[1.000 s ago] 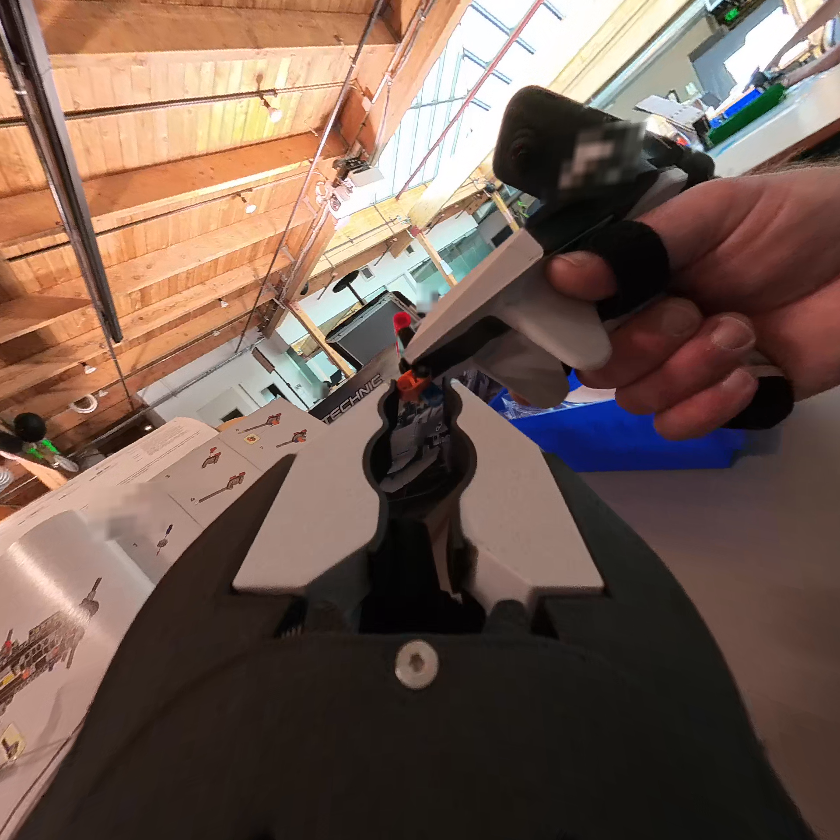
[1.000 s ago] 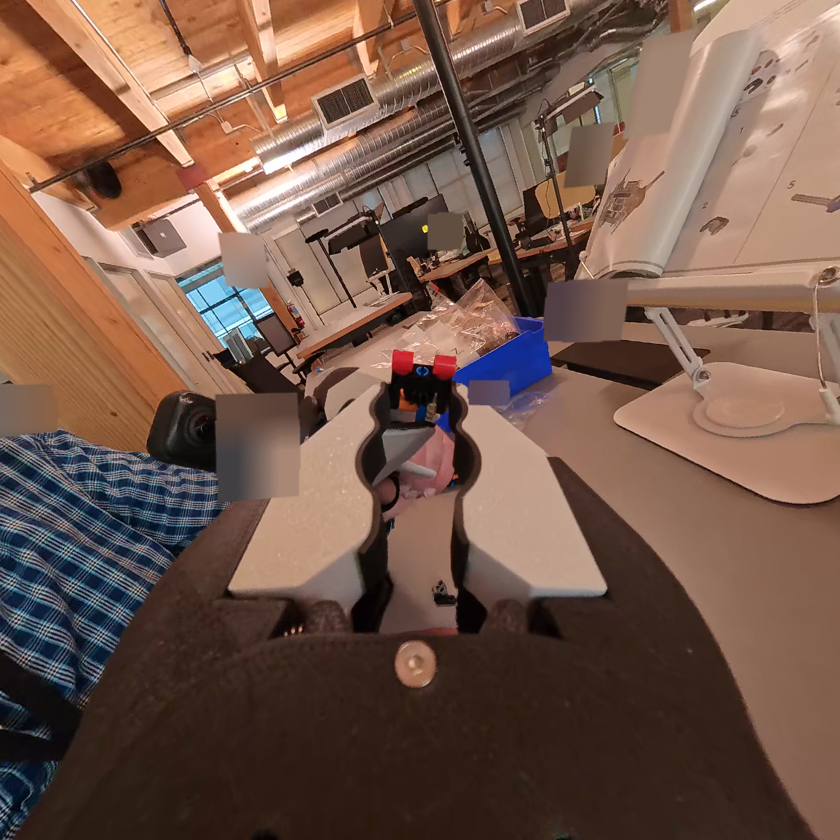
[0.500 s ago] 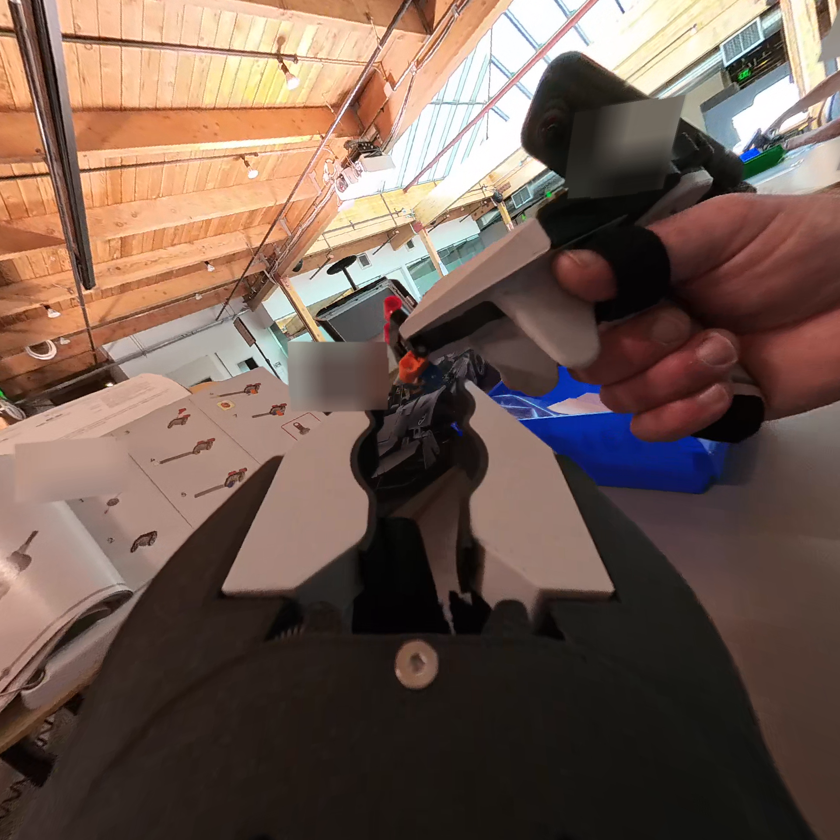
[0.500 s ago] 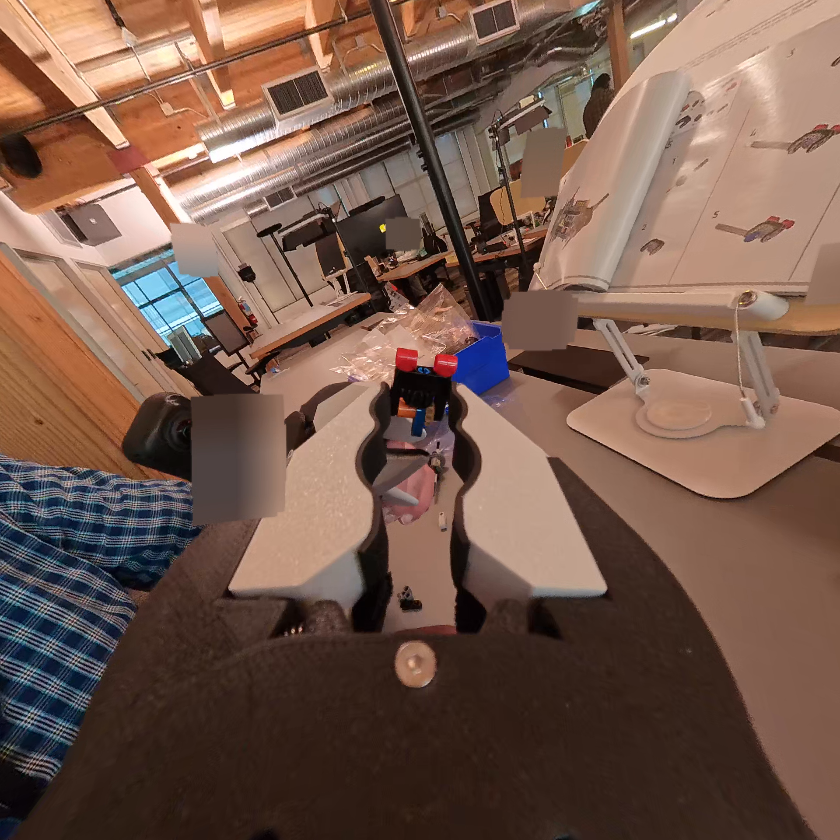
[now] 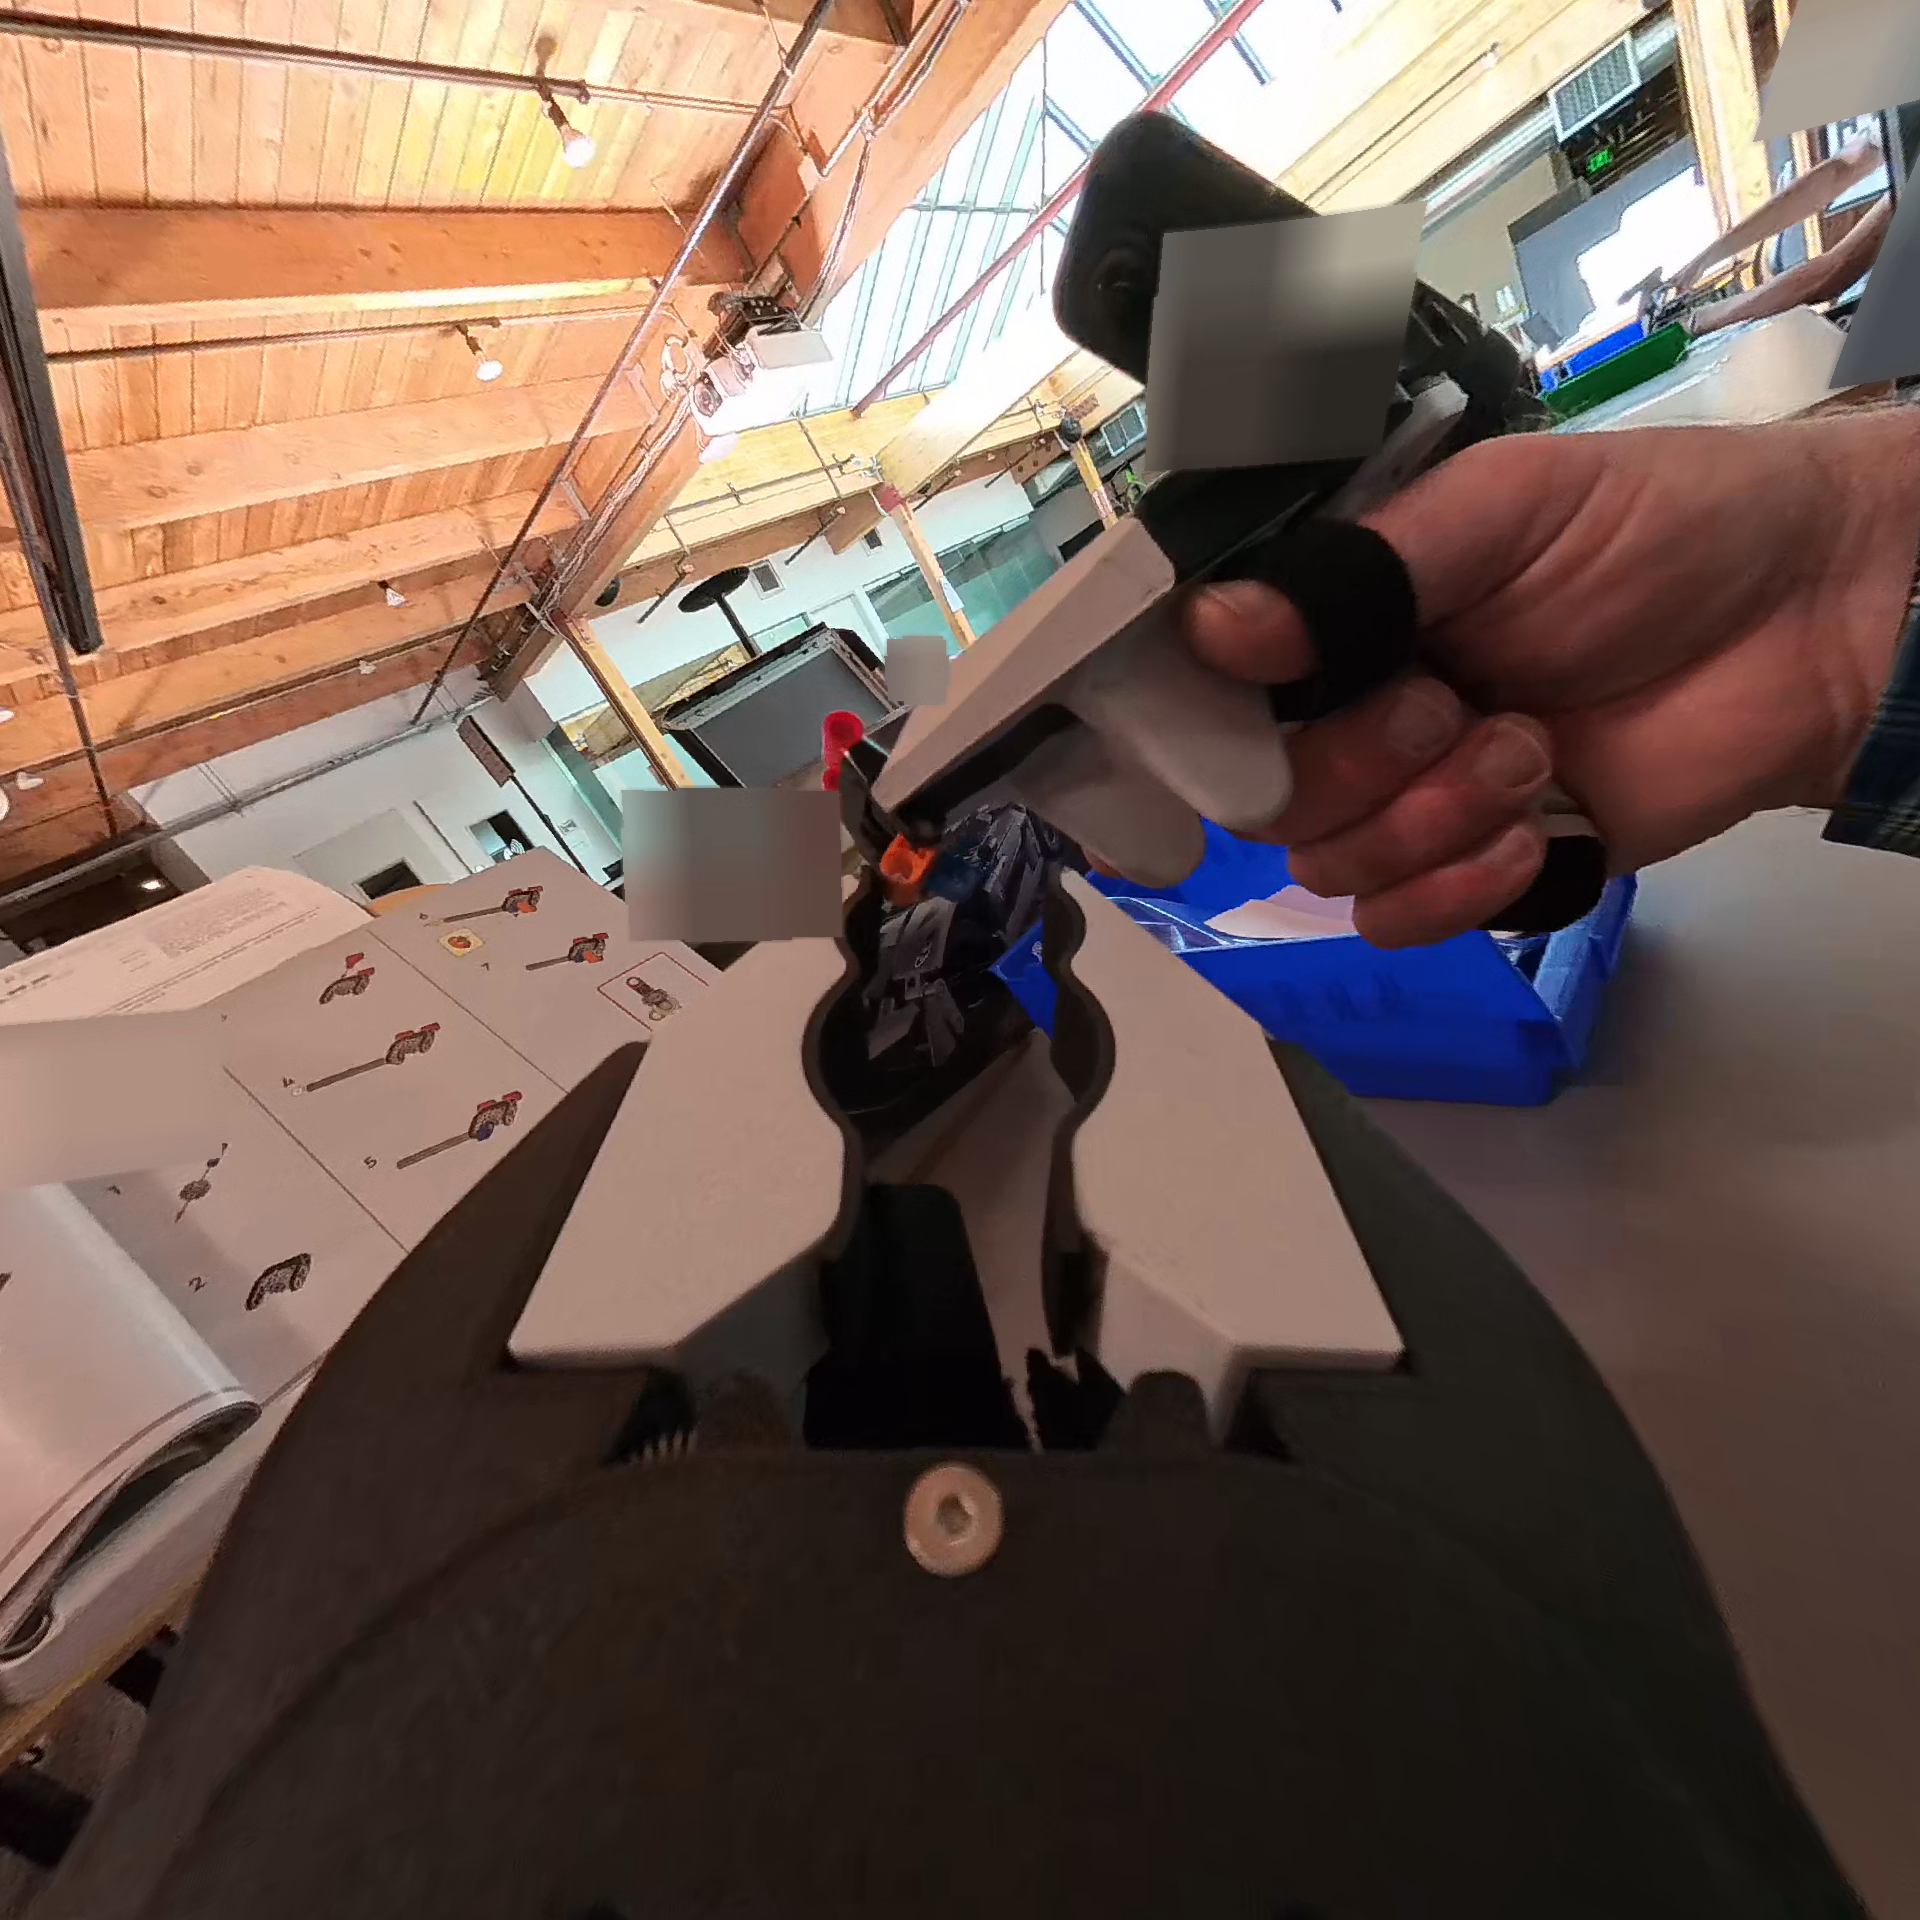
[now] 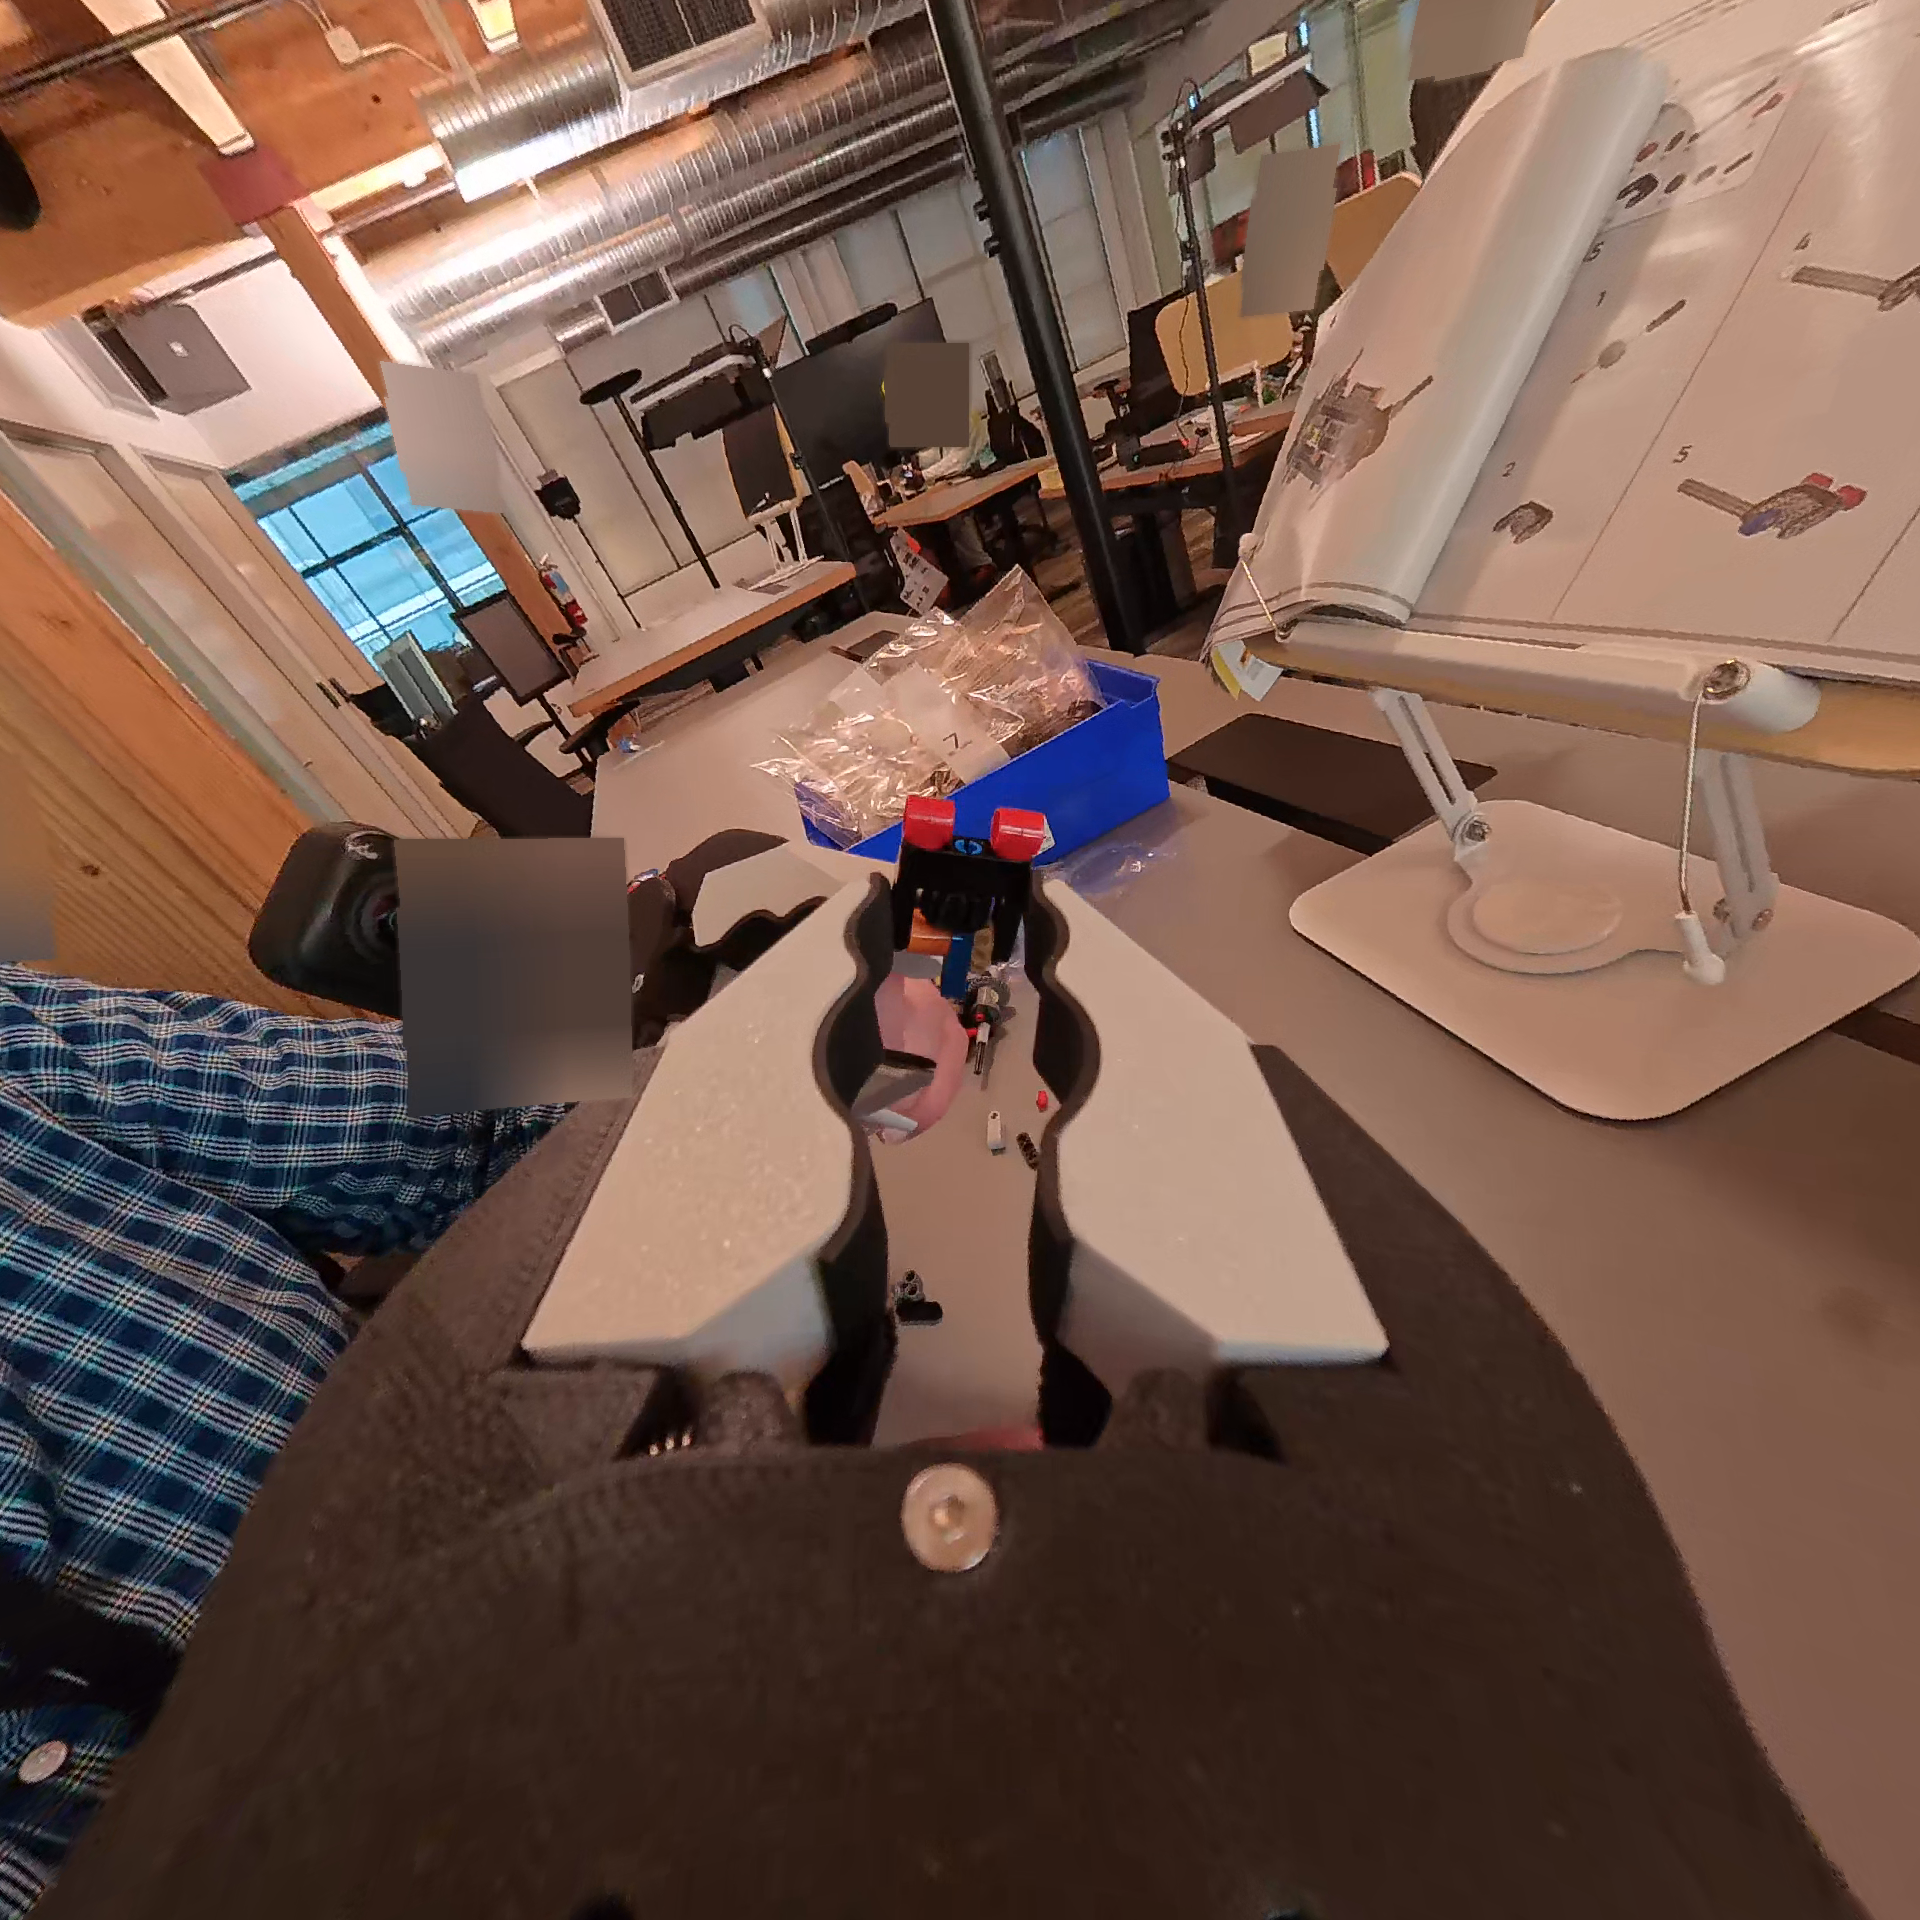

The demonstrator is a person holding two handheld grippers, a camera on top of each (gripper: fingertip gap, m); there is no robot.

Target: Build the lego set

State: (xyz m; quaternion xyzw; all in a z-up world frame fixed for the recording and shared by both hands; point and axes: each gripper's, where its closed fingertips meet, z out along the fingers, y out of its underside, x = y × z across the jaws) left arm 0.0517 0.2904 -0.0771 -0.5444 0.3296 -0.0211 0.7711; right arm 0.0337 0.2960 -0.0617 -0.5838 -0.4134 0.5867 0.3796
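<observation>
The right gripper (image 6: 961, 909) pinches a small black lego piece (image 6: 964, 878) with red knobs at its fingertips, at twelve o'clock, while the left gripper (image 5: 951, 914) stands spread beneath it, holding nothing.

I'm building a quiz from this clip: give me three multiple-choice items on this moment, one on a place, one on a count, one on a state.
1. Where do the clear plastic parts bags lie?
A. In the blue plastic bin
B. On the white book stand
C. On the floor

2. How many red round caps top the small black lego assembly?
A. One
B. Two
C. Four

3. What is the right gripper doing?
A. Hanging open and empty
B. Shut on the lego assembly
C. Lying on the table

Answers:
1 A, the bags spill over the bin's rim.
2 B, two caps sit side by side at its top.
3 B, its fingertips close against the assembly's sides.
</observation>
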